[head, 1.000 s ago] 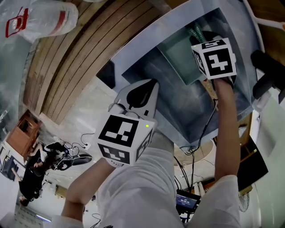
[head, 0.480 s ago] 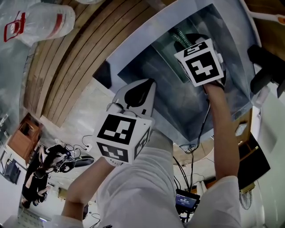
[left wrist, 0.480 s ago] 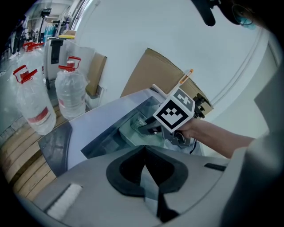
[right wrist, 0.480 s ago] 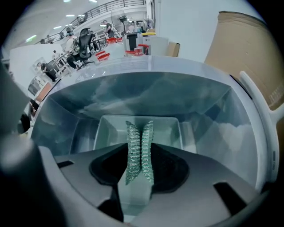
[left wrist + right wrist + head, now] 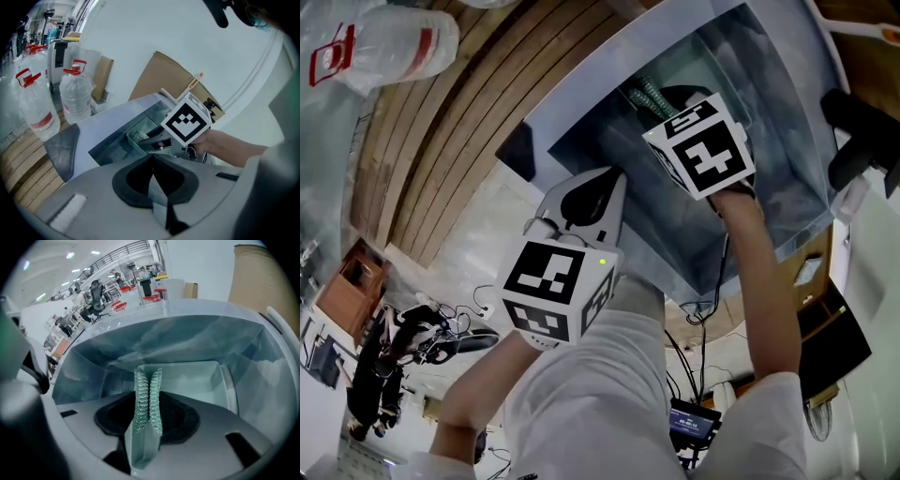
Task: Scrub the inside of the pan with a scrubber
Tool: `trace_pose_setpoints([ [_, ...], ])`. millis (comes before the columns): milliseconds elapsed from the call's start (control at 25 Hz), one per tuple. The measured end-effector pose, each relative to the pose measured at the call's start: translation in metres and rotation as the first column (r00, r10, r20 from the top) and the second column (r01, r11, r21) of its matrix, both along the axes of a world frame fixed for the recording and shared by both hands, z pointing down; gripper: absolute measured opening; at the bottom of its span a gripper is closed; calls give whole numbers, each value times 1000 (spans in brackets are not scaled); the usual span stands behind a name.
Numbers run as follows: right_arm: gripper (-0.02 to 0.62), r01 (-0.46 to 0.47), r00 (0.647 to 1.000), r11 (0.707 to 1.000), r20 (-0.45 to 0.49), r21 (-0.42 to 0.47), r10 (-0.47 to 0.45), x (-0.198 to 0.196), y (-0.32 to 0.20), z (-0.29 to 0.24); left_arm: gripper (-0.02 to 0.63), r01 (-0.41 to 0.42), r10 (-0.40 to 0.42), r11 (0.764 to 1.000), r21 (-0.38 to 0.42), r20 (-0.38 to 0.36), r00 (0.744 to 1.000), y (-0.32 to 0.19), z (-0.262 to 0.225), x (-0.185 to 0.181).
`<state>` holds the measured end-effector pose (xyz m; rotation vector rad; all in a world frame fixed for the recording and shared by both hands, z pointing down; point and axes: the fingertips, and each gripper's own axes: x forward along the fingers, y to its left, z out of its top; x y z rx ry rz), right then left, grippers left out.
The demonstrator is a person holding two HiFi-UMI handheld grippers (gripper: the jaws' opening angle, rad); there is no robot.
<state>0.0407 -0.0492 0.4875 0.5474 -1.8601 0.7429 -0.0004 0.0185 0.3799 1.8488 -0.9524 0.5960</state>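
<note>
A pale green rectangular pan (image 5: 724,58) lies in the steel sink (image 5: 787,202). My right gripper (image 5: 645,96) reaches down into the sink over the pan's near left part; its ridged green pads (image 5: 140,394) are pressed together, shut, with nothing between them. The right gripper view looks into the pan (image 5: 192,380), which is bare inside. My left gripper (image 5: 616,180) hovers over the counter at the sink's near rim, its dark jaws shut and holding nothing (image 5: 152,161). I see no scrubber in any view.
A dark mat (image 5: 521,156) lies on the counter left of the sink. Water bottles (image 5: 75,96) stand on a wooden pallet (image 5: 441,159) beyond the counter. A cardboard box (image 5: 171,82) leans behind the sink. Cables hang below the sink's front (image 5: 712,309).
My right gripper has moved left and farther into the sink, now over the pan's left side. The left gripper has stayed where it was.
</note>
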Motion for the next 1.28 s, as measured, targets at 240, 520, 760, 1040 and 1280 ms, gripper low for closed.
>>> trace_pose_setpoints([
  [240,135,-122,984,992,128,-33,125,2,-5,-10,5,-8,8,1000,2,4,1000,4,1,0],
  [520,137,-495,846,869,215,-19,487,22,-29,-26,5,-20,20,1000,12,6,1000,1,-1,4],
  [760,153,-782,586,621,277,-54,762,46,-44,-19,5,-32,32,999,6,9,999,0,-1,6],
  [1040,152,-928,271,332,309,-167,912,68,-60,-9,5,-30,29,1000,11,17,999,-8,1,3],
  [1280,150,-955,115,185,282,-234,952,71,-66,1,5,-28,28,1000,6,16,999,-16,4,0],
])
